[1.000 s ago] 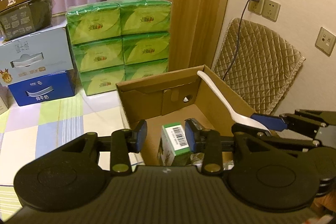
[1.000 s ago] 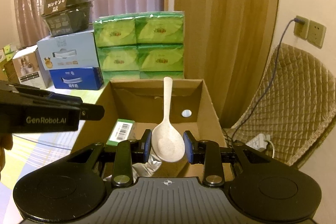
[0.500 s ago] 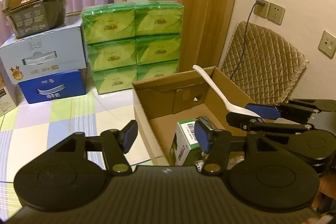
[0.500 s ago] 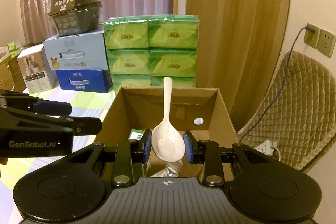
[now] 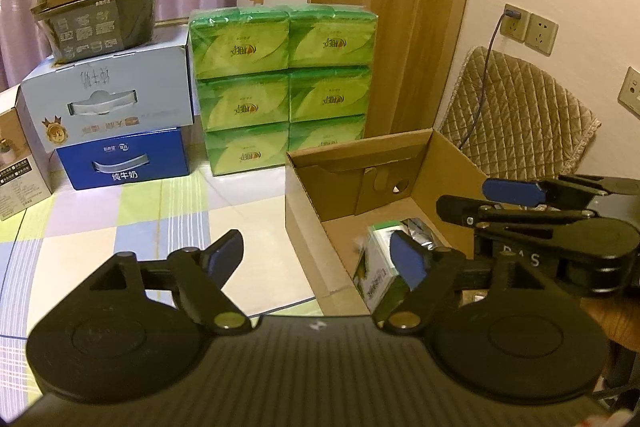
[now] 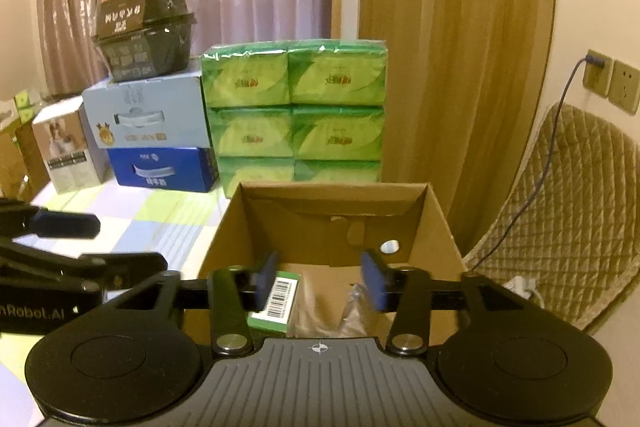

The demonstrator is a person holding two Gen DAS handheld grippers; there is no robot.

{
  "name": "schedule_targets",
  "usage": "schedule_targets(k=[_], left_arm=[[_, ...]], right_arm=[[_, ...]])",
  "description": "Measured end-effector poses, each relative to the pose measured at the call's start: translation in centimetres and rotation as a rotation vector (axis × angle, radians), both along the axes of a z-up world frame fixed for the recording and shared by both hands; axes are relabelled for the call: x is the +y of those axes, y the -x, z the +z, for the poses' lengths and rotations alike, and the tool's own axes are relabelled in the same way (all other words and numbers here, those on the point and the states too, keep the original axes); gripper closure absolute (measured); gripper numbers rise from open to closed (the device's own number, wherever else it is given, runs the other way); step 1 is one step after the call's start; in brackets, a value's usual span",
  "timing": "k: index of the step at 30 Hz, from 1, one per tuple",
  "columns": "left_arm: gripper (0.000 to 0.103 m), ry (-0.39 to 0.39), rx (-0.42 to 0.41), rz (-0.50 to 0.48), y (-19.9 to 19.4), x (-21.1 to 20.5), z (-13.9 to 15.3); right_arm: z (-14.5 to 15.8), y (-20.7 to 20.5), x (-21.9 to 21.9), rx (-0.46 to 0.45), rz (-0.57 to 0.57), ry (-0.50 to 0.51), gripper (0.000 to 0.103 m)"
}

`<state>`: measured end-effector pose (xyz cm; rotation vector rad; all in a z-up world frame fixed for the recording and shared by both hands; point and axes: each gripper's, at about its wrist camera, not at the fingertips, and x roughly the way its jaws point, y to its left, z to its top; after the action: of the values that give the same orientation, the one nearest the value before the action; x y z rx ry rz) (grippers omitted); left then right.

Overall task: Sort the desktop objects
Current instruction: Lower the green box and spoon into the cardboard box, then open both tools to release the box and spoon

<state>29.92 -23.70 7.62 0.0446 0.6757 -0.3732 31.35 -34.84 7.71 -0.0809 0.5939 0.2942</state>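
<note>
An open cardboard box (image 5: 356, 157) stands on the checkered tablecloth (image 5: 120, 223). Inside it a green-and-white carton (image 5: 376, 271) with a barcode (image 6: 280, 301) lies beside a crinkled silver foil packet (image 5: 420, 229). My left gripper (image 5: 318, 255) is open wide over the box's left wall, its right finger close in front of the carton. My right gripper (image 6: 320, 281) is open above the box's near end with nothing between its fingers. In the left wrist view the right gripper (image 5: 464, 195) reaches in from the right. No spoon shows in either view.
Behind the box is a stack of green tissue packs (image 6: 294, 115). To its left are light-blue and dark-blue milk cartons (image 5: 108, 107) with a black bowl pack (image 5: 96, 15) on top. A quilted chair (image 5: 516, 115) and wall sockets with a cable (image 5: 514, 21) are on the right.
The right gripper has opened and the white spoon it held is gone from view. The left gripper has opened wider and shifted left, away from the carton.
</note>
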Motion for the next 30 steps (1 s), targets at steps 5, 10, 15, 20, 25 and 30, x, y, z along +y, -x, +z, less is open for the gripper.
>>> schedule_targets(k=[5, 10, 15, 20, 25, 30], left_arm=[[0.017, -0.001, 0.005, 0.005, 0.3, 0.1, -0.2], [0.006, -0.011, -0.014, 0.017, 1.0, 0.3, 0.0], [0.001, -0.023, -0.043, 0.025, 2.0, 0.2, 0.6], [0.001, -0.040, -0.066, 0.028, 3.4, -0.2, 1.3], [0.001, -0.047, -0.057, 0.046, 5.0, -0.4, 1.8], [0.001, -0.054, -0.006, 0.066, 6.5, -0.5, 1.9]], right_arm=[[-0.1, 0.2, -0.4, 0.011, -0.010, 0.006, 0.052], [-0.1, 0.7, -1.1, 0.012, -0.019, 0.024, 0.042], [0.2, 1.7, -1.9, 0.014, -0.027, 0.034, 0.024], [1.2, 2.7, -2.8, 0.026, -0.028, 0.033, 0.009], [2.1, 3.9, -3.6, 0.042, -0.042, 0.038, 0.002], [2.5, 5.4, -4.7, 0.084, -0.050, 0.033, 0.002]])
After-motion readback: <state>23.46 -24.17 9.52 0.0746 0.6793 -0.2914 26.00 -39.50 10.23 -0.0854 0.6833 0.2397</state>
